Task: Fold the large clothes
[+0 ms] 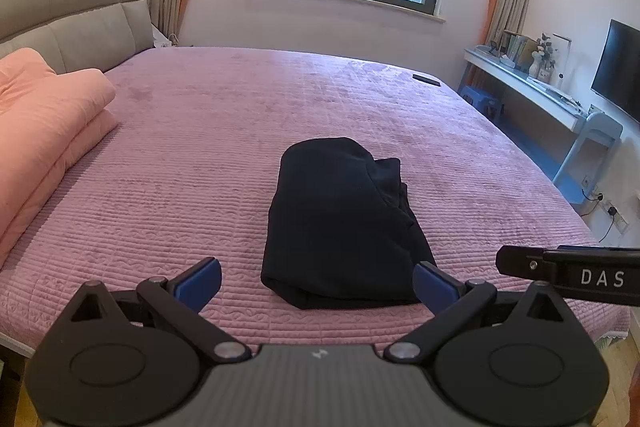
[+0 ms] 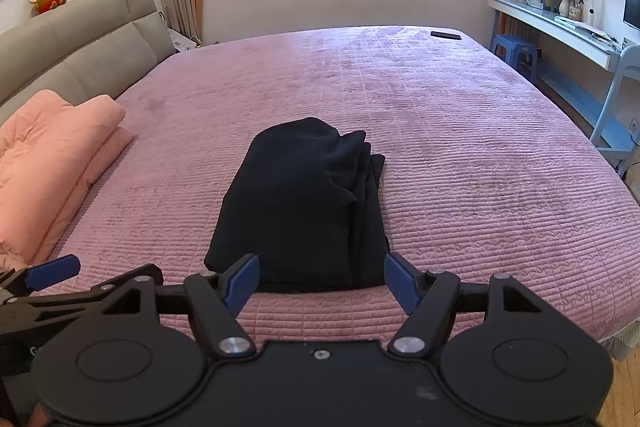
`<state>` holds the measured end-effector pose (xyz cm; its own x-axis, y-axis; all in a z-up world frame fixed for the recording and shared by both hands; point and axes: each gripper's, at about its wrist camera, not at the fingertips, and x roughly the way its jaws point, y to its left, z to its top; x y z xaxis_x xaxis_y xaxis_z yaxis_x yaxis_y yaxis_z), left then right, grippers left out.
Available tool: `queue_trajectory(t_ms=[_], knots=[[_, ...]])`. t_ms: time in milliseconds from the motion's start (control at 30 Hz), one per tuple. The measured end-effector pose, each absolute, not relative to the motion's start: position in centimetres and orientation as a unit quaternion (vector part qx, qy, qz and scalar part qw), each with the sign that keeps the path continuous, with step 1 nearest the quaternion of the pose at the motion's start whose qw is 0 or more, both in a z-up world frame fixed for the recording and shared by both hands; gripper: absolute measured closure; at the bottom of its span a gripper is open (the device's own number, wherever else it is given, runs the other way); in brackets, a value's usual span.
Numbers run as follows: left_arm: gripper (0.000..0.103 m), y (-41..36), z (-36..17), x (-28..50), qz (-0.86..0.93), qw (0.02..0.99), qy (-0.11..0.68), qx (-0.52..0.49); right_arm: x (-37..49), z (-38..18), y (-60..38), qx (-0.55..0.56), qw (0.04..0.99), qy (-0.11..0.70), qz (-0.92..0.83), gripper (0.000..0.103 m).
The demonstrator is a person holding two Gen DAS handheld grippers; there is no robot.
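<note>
Folded into a thick, soft bundle: a black garment (image 1: 340, 227), rounded at its far end, with stacked layered edges along its right side, lying near the front edge of the bed (image 1: 200, 131) on a pink-mauve quilted cover with fine stitched ribs. Matte, plush-looking fabric (too dark to make out seams).

Left gripper (image 1: 316, 281) spread wide, blue pads angled outward, nothing between them, framing the near end of the garment from the bed's front edge. Right gripper (image 2: 322, 281) likewise wide apart and holding nothing, its blue pads either side of the bundle's near corners; impossible to tell whether they touch the cloth.

Folded peach quilt (image 1: 40, 131), puffy and stacked, on the left by the grey padded headboard (image 1: 68, 11). Small flat black object (image 1: 426, 79) at the far right corner of the bed. Pale shelf desk (image 1: 528, 87) along the right wall, dark screen (image 1: 618, 71) above it.
</note>
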<state>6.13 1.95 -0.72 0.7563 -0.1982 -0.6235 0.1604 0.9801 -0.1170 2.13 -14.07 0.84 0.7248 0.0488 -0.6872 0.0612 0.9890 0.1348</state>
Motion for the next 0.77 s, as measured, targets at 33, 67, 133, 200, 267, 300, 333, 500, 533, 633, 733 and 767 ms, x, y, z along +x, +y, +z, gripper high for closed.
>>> queue_trajectory(t_ms=[33,67,133,200,267,300,333,500,533,633,733,767], knots=[[0.000,2.0,-0.7,6.2,-0.096,0.936,0.336,-0.028,2.2,0.8,-14.0,0.074,0.926,0.371,-0.003,0.021],[0.000,2.0,-0.7,6.2,-0.096,0.936,0.336,-0.028,2.2,0.8,-14.0,0.073,0.926,0.372,-0.003,0.021],[0.000,2.0,-0.7,6.2,-0.097,0.937,0.334,-0.027,2.3,0.7,-14.0,0.072,0.925,0.373,-0.003,0.021],[0.000,1.8,-0.7,6.3,-0.091,0.940,0.328,-0.020,2.4,0.6,-14.0,0.072,0.924,0.375,-0.004,0.021],[0.000,1.6,-0.8,6.3,-0.088,0.943,0.322,-0.013,2.5,0.5,-14.0,0.067,0.924,0.377,-0.005,0.021],[0.000,1.5,-0.8,6.3,-0.089,0.943,0.320,-0.009,2.6,0.5,-14.0,0.065,0.924,0.377,-0.006,0.021],[0.000,1.4,-0.8,6.3,-0.088,0.944,0.317,-0.005,2.8,0.4,-14.0,0.065,0.923,0.378,-0.008,0.021],[0.000,1.1,-1.2,6.7,-0.081,0.945,0.316,0.023,3.4,-0.1,-14.0,0.064,0.920,0.386,-0.008,0.021],[0.000,1.3,-1.2,6.8,-0.082,0.944,0.317,0.022,3.5,-0.2,-13.9,0.064,0.920,0.387,-0.007,0.021],[0.000,1.6,-1.6,7.0,-0.086,0.943,0.322,0.016,3.7,-0.5,-13.9,0.061,0.918,0.392,-0.004,0.021],[0.000,1.6,-1.9,7.0,-0.081,0.945,0.316,0.026,3.9,-0.7,-14.0,0.060,0.917,0.395,-0.003,0.021],[0.000,1.6,-1.9,7.2,-0.078,0.945,0.316,0.030,3.9,-0.8,-14.0,0.060,0.916,0.396,-0.003,0.021]])
